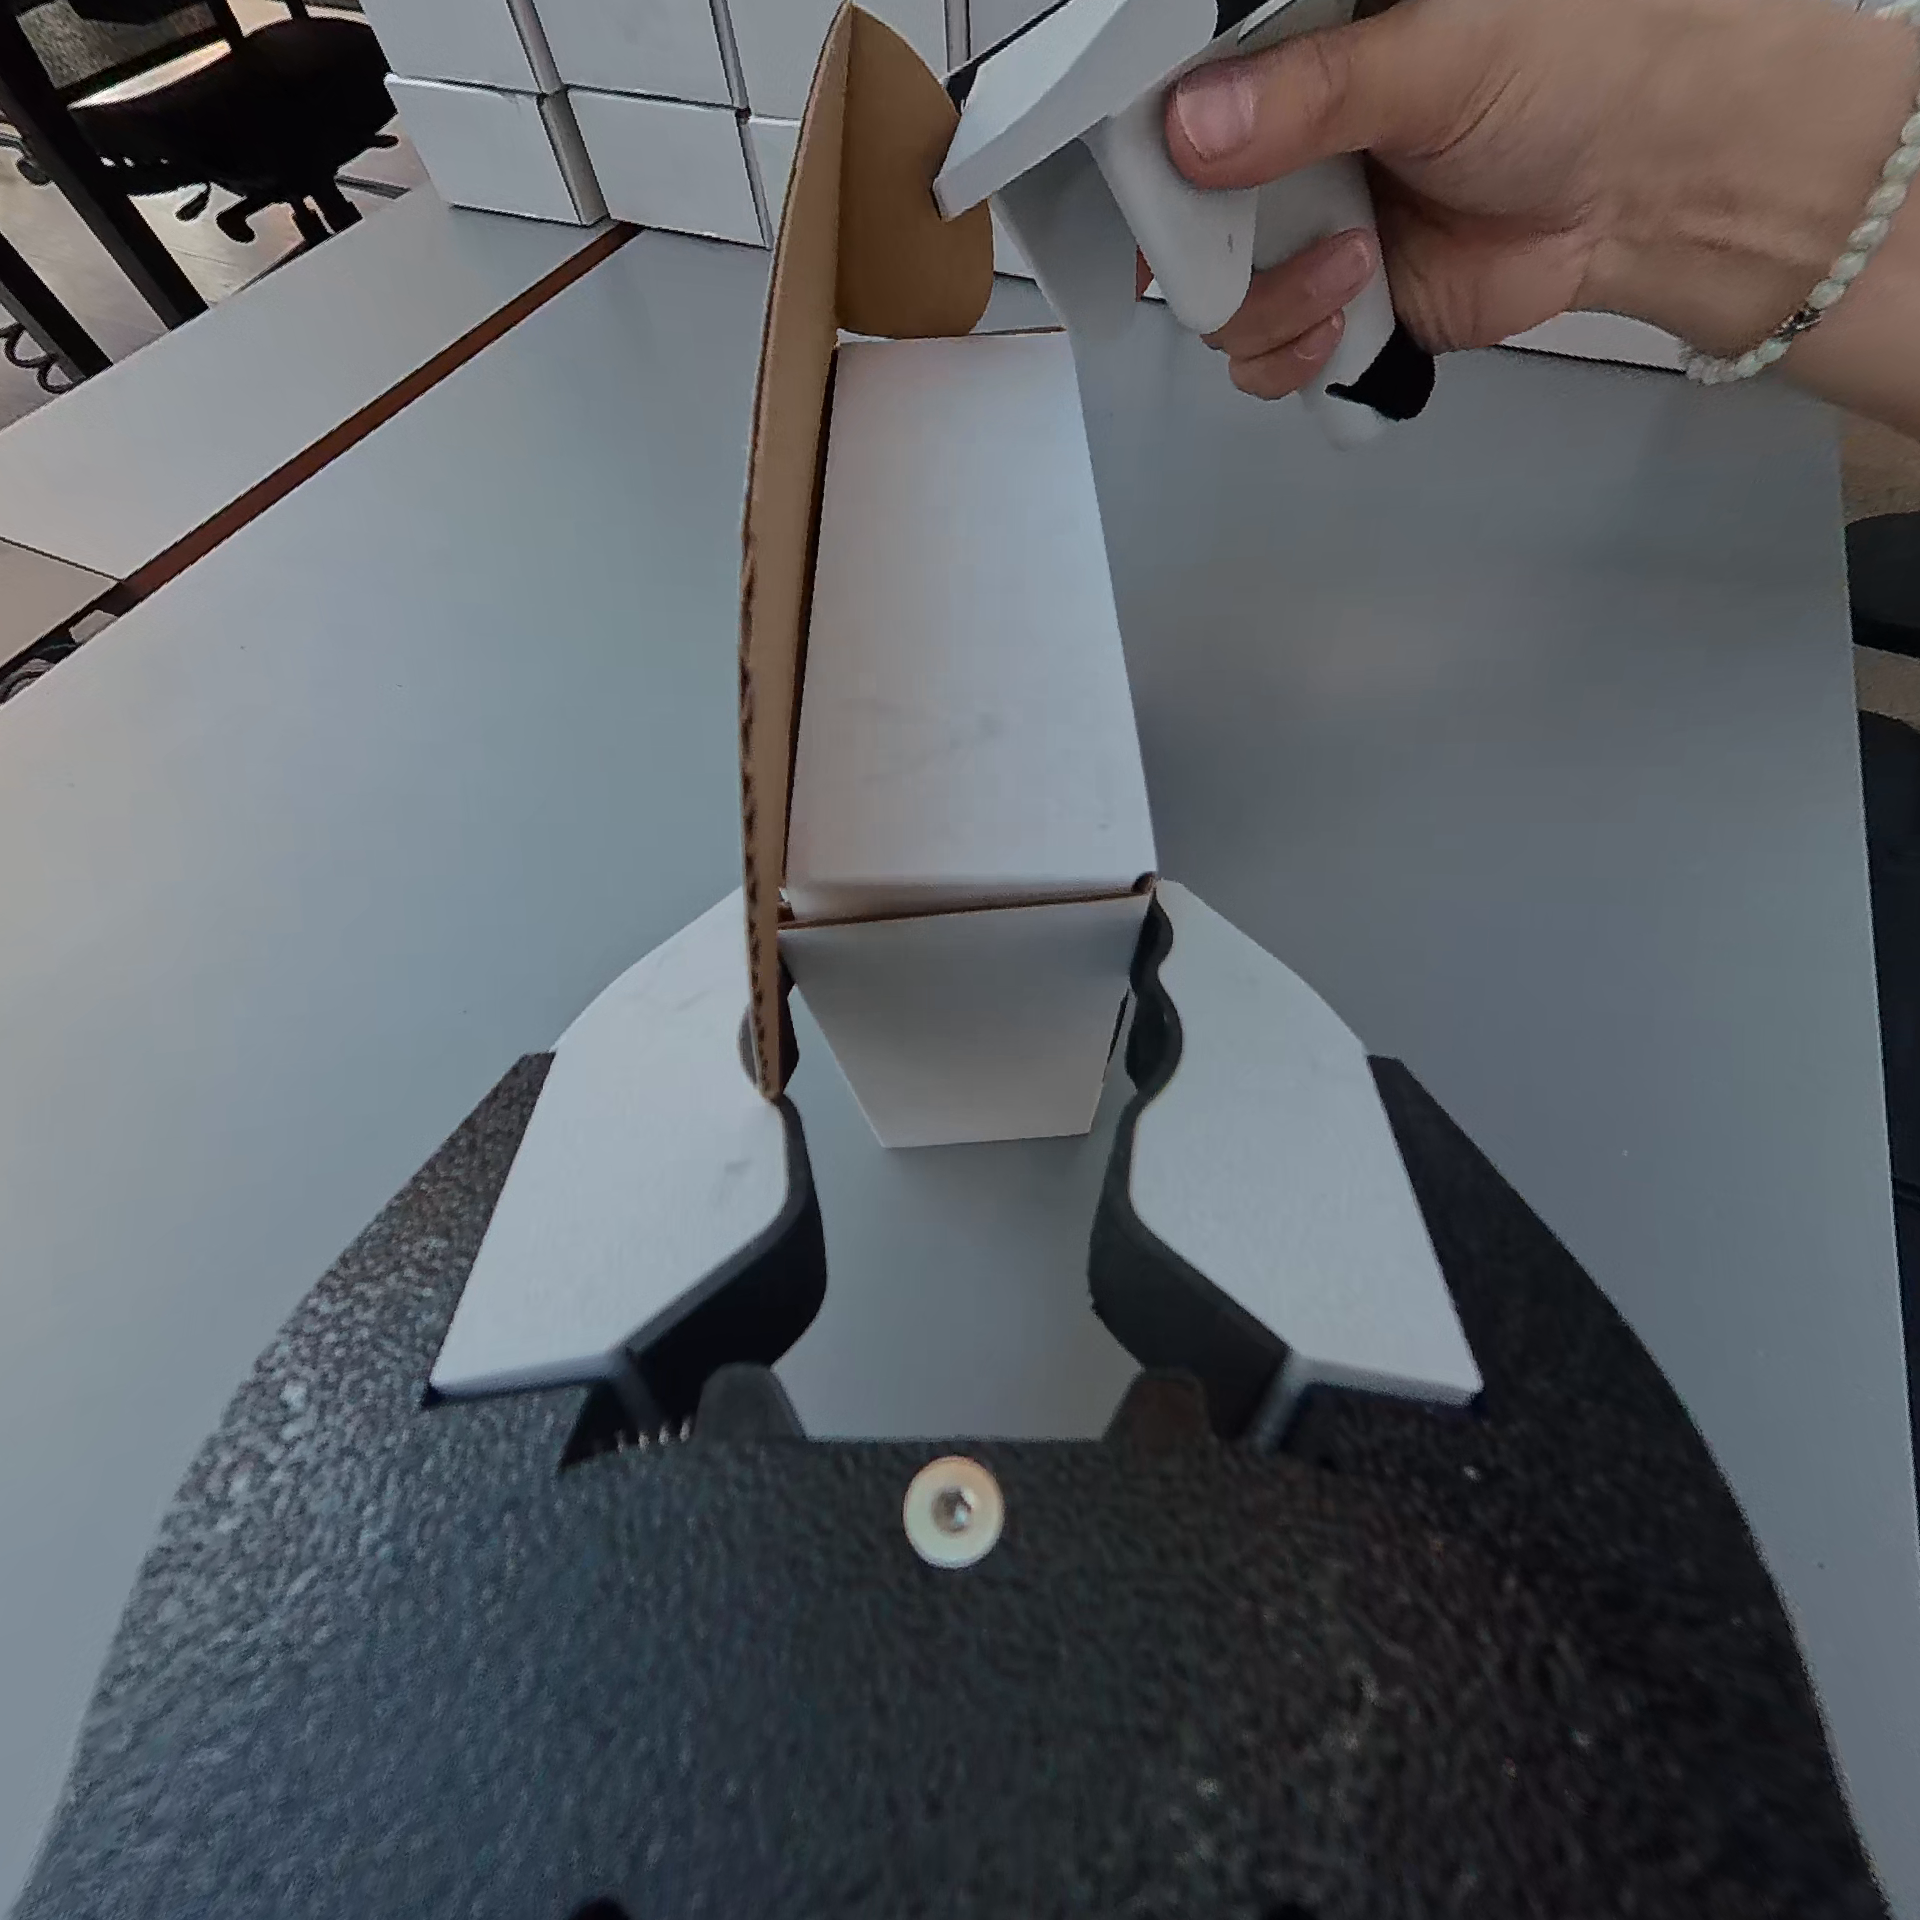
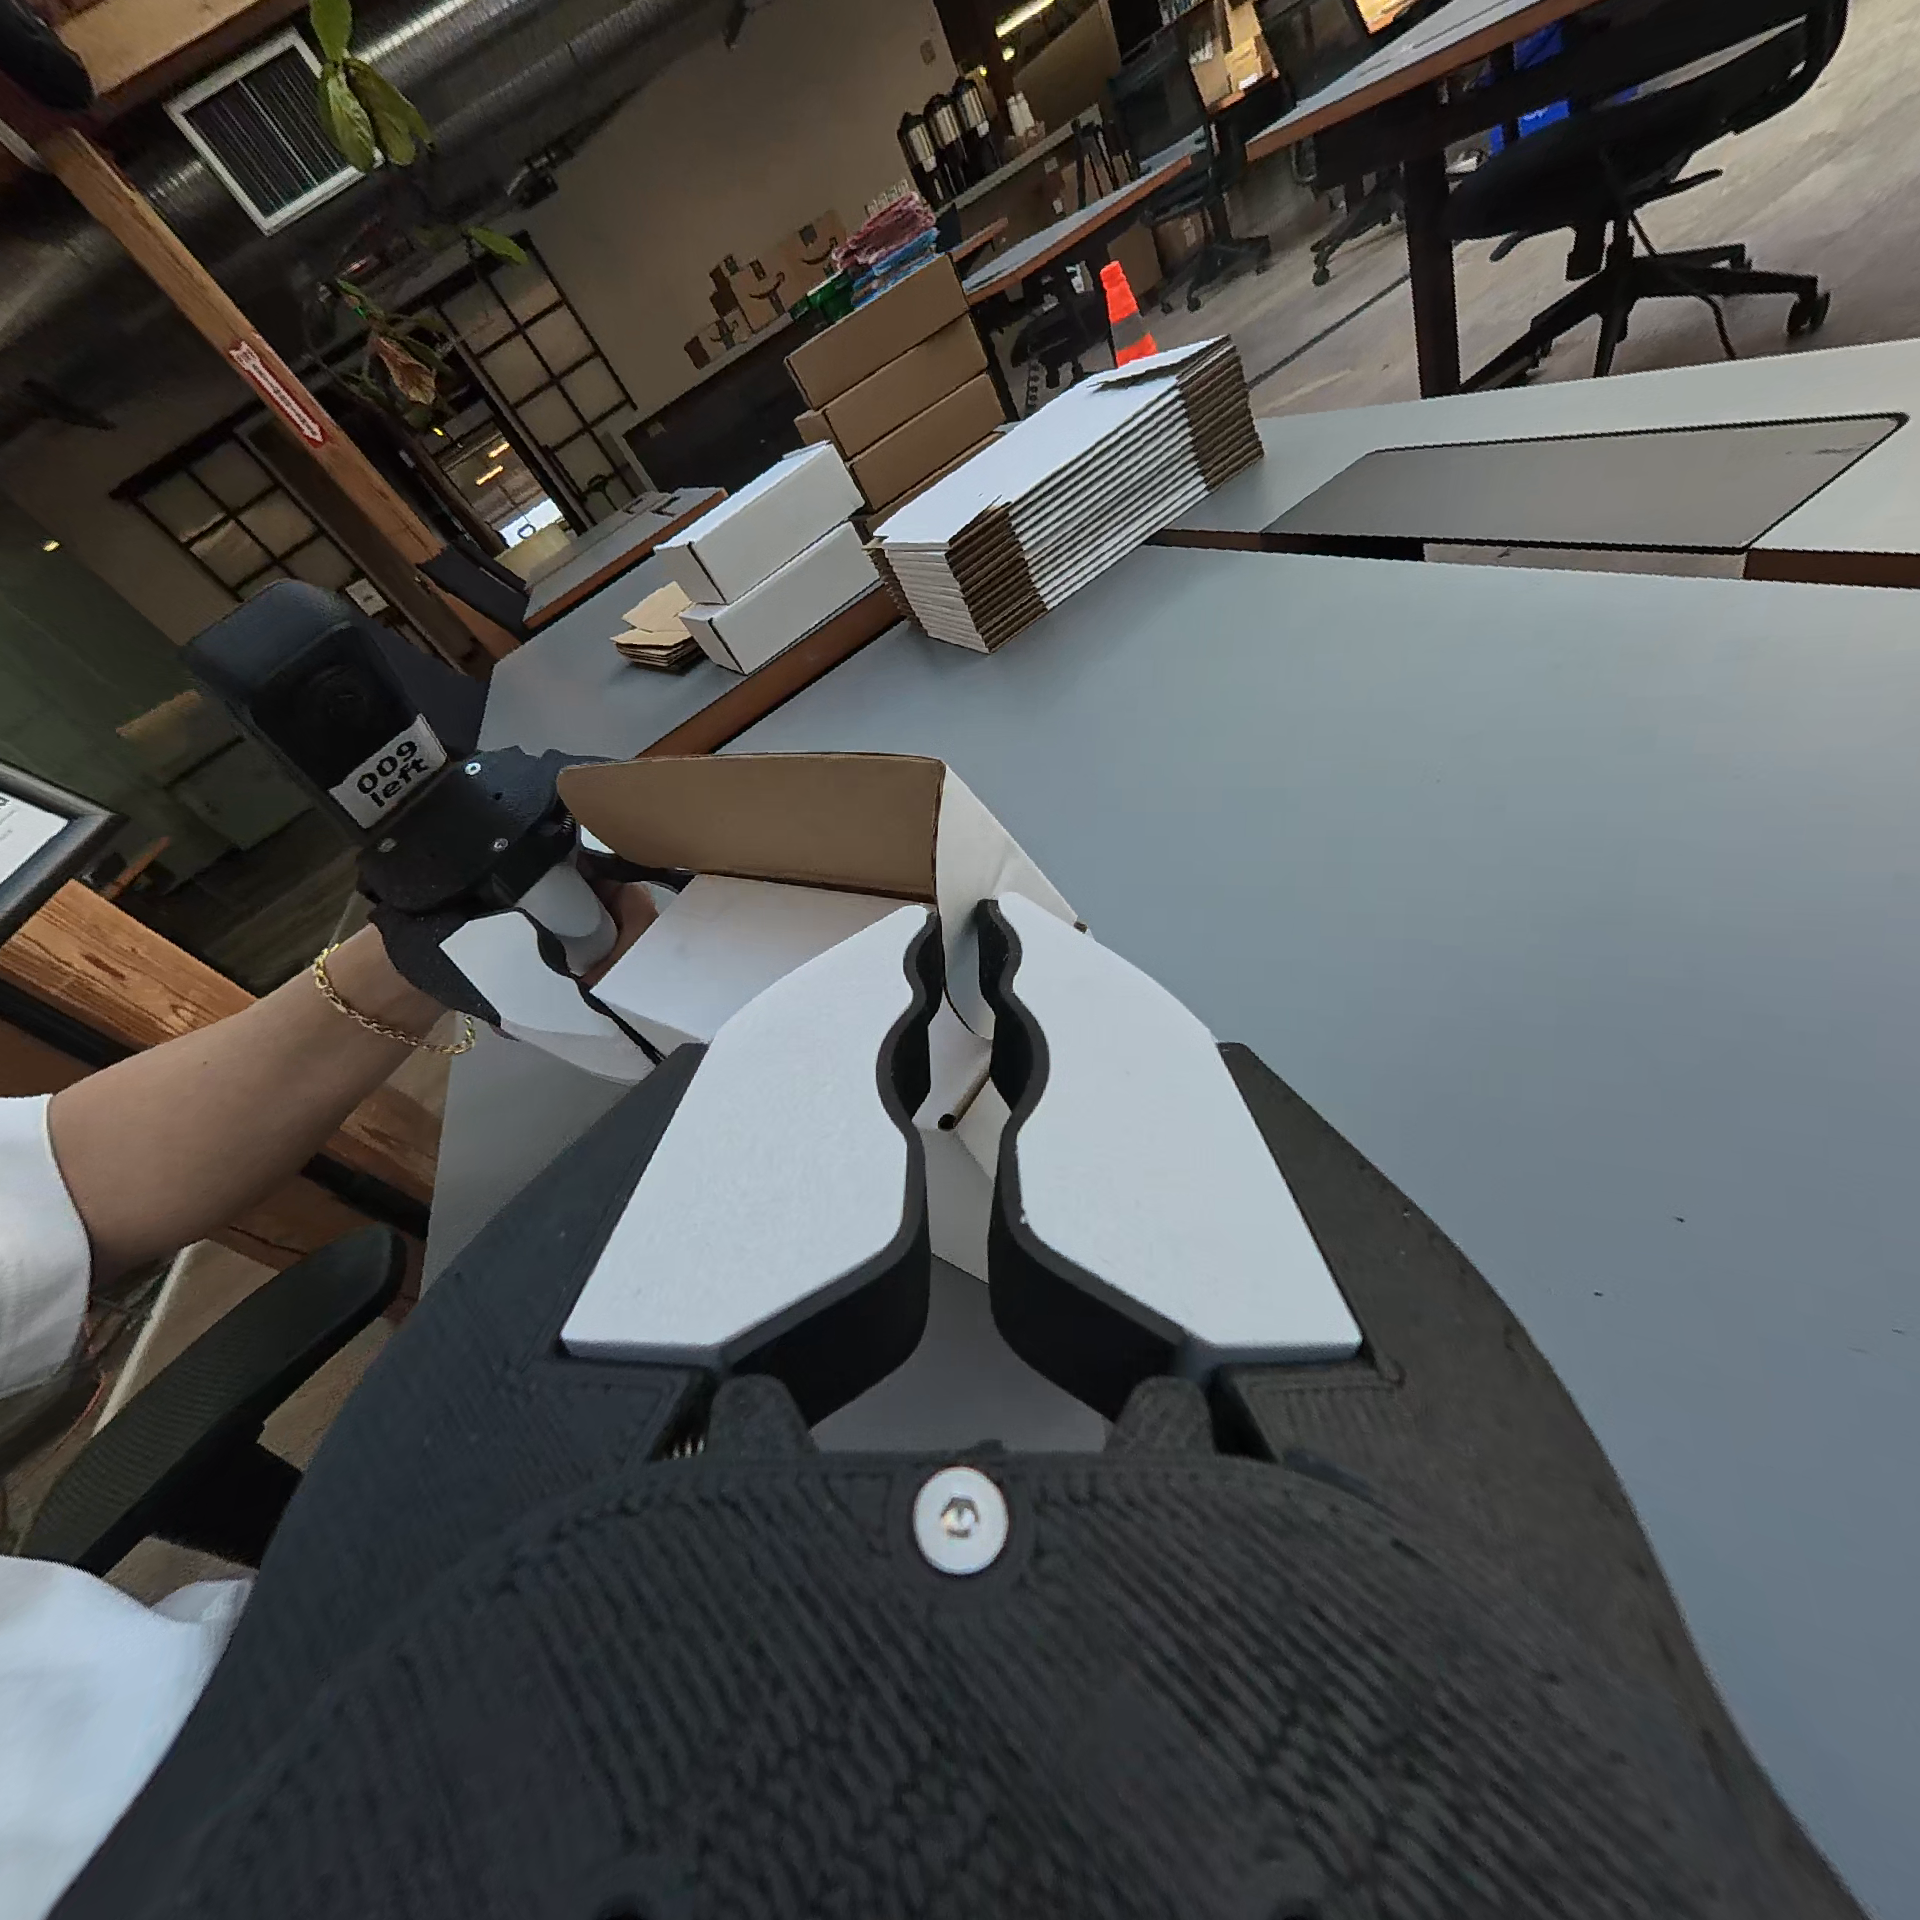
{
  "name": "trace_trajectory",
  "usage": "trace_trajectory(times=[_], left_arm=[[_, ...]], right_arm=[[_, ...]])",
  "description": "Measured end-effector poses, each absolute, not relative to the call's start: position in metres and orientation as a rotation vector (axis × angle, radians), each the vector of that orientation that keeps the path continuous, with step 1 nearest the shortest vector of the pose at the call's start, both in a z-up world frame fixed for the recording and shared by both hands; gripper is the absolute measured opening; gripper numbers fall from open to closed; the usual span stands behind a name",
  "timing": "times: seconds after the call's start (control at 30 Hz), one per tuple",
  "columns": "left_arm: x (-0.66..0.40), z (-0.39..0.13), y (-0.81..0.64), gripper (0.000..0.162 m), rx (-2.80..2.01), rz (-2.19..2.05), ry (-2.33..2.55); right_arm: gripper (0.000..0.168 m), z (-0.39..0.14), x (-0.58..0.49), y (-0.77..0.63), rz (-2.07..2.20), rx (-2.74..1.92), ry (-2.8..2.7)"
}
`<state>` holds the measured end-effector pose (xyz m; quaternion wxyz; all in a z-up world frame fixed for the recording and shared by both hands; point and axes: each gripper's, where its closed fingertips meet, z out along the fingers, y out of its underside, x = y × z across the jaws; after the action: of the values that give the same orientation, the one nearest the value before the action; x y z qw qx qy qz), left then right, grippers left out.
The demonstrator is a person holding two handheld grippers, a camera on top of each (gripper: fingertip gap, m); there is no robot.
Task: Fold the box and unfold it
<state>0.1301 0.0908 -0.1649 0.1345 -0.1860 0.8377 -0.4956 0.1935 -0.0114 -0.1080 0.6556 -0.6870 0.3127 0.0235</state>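
We hold the white box [image 1: 966, 665] over the grey counter [image 1: 416, 727]: our left gripper [image 1: 961, 1013] has its jaws around the near end, our right gripper [image 2: 961, 997] has its jaws pinching the far flap [image 2: 961, 862]. A stack of flat boxes [image 2: 1081, 499] sits well beyond.

The right gripper [image 1: 940, 192] in the left wrist view is mostly cut off by the top edge, so only one finger and the handle show, and the brown flap [image 1: 894, 208] hides where it touches the box [image 1: 966, 675]. In the right wrist view, the left gripper [image 2: 582, 997] blocks that end of the box. The stuff on the far tables [image 2: 1091, 208] is too small to make out.
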Motion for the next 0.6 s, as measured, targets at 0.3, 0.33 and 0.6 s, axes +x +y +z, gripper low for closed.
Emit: trace_trajectory(times=[0.3,0.33,0.6], left_arm=[[0.13,-0.165,0.09,0.062,-0.545,-1.446,2.413],[0.13,-0.165,0.09,0.062,-0.55,-1.449,2.409],[0.13,-0.154,0.099,0.073,-0.552,-1.475,2.262]], right_arm=[[0.005,-0.115,0.191,-0.015,-0.116,-1.667,0.645],[0.004,-0.116,0.191,-0.015,-0.159,-1.681,0.644],[0.002,-0.117,0.202,-0.011,-0.403,-1.71,0.74]])
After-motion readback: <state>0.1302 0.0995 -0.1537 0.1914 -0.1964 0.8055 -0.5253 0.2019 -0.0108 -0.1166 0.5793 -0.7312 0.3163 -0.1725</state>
